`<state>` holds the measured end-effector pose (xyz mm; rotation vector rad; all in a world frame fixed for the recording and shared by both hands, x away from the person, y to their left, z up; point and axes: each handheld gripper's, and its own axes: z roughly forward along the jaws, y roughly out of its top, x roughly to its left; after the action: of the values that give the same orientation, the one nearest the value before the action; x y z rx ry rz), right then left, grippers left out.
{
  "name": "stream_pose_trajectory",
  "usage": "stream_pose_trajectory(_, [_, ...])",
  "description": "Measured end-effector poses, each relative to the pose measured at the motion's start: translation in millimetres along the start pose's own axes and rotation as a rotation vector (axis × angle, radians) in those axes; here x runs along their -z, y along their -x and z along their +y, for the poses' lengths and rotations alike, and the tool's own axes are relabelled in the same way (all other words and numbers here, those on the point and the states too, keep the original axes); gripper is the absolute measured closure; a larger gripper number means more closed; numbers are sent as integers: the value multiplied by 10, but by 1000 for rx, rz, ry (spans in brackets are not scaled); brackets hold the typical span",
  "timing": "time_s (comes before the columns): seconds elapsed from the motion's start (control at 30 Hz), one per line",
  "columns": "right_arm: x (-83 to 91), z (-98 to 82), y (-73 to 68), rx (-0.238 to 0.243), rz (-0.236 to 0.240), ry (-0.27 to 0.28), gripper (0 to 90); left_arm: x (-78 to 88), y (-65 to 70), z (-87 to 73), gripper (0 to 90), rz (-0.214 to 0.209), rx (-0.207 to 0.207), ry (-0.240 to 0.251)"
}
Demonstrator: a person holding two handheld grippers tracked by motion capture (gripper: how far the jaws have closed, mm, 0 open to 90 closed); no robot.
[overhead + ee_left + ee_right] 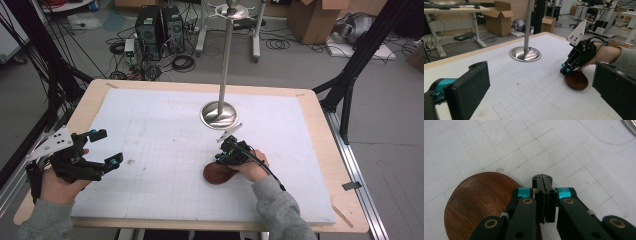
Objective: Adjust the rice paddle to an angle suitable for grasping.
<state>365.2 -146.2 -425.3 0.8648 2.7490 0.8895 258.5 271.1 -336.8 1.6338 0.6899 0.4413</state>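
High view: a wide surface covered by a white gridded foam mat fills the scene, with a tall polished steel stand, a slim pole rising from a round dished base, planted toward its far middle. On the person's left, the left tool hovers above the mat near the surface's edge, its two black pads standing wide apart with nothing between them. On the right, the right tool is tipped steeply down at a round, flat, reddish-brown wooden disc that lies on the mat just in front of the stand's base and near the person's side. Seen from the right gripper view, the jaws are pressed together with no gap, their tips poised at the disc's rim; whether they pinch that rim or merely sit beside it cannot be told. Judged from this pose, the risk is a failed pickup: a thin, smooth disc lying flush on the mat offers little edge, so closed tips could skid off it, push it sideways toward the stand, or dig into the soft foam instead.
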Motion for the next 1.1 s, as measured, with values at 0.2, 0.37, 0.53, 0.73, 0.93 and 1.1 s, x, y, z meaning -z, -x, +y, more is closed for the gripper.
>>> stream_pose_trajectory(0.2, [163, -26, -42, -2, -30, 71, 898, -42, -17, 2, 18, -8, 2, 0])
stream_pose_trajectory(0.37, [466, -119, -51, -16, -48, 180, 898, -64, -16, 3, 18, -12, 2, -4])
stream_pose_trajectory(0.53, [642, -328, -47, -31, -49, 226, 898, -81, -1, 5, 18, -14, -1, -5])
stream_pose_trajectory(0.73, [766, -668, 27, -61, -67, 204, 898, -108, -9, -11, 18, -14, 2, -13])
stream_pose_trajectory(0.93, [804, -898, 124, -98, -84, 204, 897, -130, -5, -16, 18, -18, 2, -17])
stream_pose_trajectory(1.1, [827, -1070, 161, -122, -89, 197, 898, -140, -1, -17, 18, -19, 1, -20])
